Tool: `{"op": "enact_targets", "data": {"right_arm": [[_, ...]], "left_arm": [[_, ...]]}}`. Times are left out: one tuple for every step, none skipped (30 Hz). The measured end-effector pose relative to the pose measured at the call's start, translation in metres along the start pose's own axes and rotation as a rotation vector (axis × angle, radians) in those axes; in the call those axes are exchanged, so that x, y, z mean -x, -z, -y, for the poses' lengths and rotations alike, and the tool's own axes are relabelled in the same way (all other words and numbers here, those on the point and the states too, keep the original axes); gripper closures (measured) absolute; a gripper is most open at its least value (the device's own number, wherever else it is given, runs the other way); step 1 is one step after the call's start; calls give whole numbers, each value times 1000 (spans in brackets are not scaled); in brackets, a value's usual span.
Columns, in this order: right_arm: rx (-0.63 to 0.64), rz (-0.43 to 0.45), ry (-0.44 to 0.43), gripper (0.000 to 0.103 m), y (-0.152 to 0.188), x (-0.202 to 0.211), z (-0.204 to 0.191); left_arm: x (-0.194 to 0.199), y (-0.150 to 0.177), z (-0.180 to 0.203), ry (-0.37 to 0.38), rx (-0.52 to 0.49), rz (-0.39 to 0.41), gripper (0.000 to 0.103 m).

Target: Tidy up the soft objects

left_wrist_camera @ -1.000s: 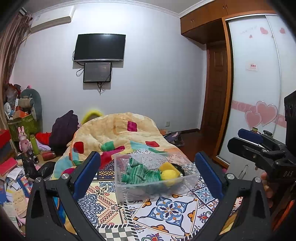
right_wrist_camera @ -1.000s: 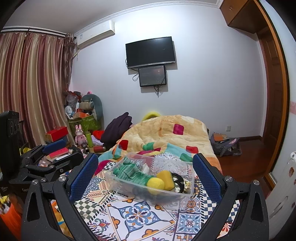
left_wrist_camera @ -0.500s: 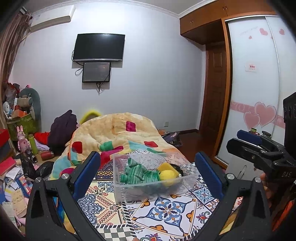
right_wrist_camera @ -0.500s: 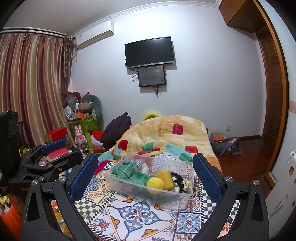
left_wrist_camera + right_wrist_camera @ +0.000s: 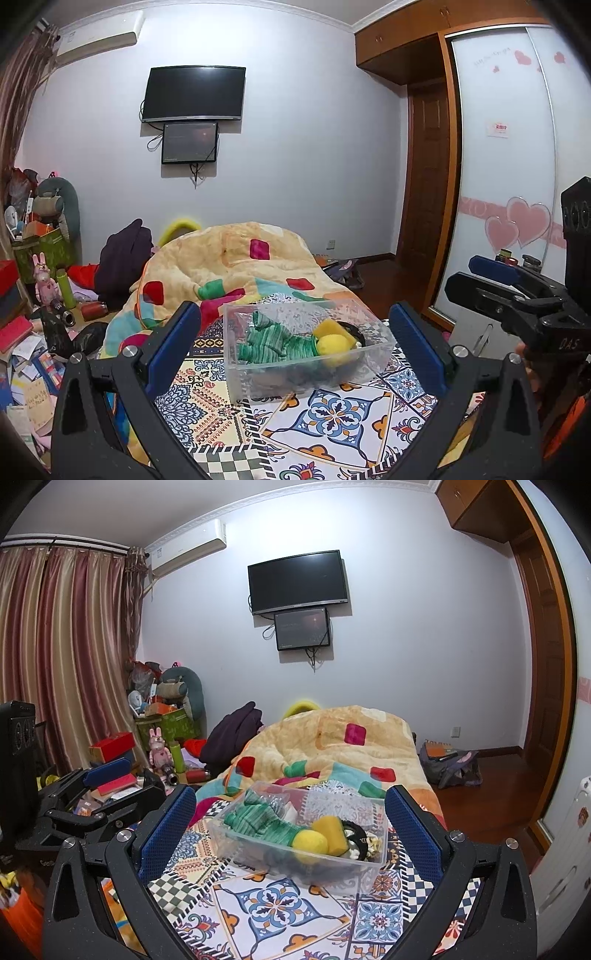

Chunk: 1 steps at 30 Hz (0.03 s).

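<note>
A clear plastic bin (image 5: 347, 363) (image 5: 380, 843) stands on a patterned cloth on the bed. It holds a green striped cloth (image 5: 273, 341) (image 5: 258, 819), a yellow ball (image 5: 332, 345) (image 5: 309, 843), a yellow sponge (image 5: 330, 327) (image 5: 330, 829) and a black ring (image 5: 354, 836). My left gripper (image 5: 295, 341) is open and empty, held back from the bin, which shows between its blue pads. My right gripper (image 5: 290, 825) is open and empty, likewise short of the bin. Each gripper shows at the edge of the other's view.
A rumpled patchwork quilt (image 5: 229, 266) lies behind the bin. Cluttered boxes, toys and bottles (image 5: 159, 738) stand at the left by the curtain. A wardrobe with sliding doors (image 5: 517, 184) is at the right. A bag (image 5: 450, 764) lies on the floor.
Both views have shifted only slightly; the bin sits a touch differently in the frame. Both grippers stay open and empty.
</note>
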State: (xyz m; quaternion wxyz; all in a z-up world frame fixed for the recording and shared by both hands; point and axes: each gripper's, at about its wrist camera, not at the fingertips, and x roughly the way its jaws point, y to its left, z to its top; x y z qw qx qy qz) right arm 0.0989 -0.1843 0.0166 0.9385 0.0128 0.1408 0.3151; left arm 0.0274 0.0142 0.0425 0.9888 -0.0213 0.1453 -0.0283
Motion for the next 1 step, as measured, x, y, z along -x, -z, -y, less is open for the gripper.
{"op": "enact_targets", "data": {"right_arm": [[0,-1,1,1,1,-1,0]], "left_arm": [[0,0,0,-1,2,-1,0]]}}
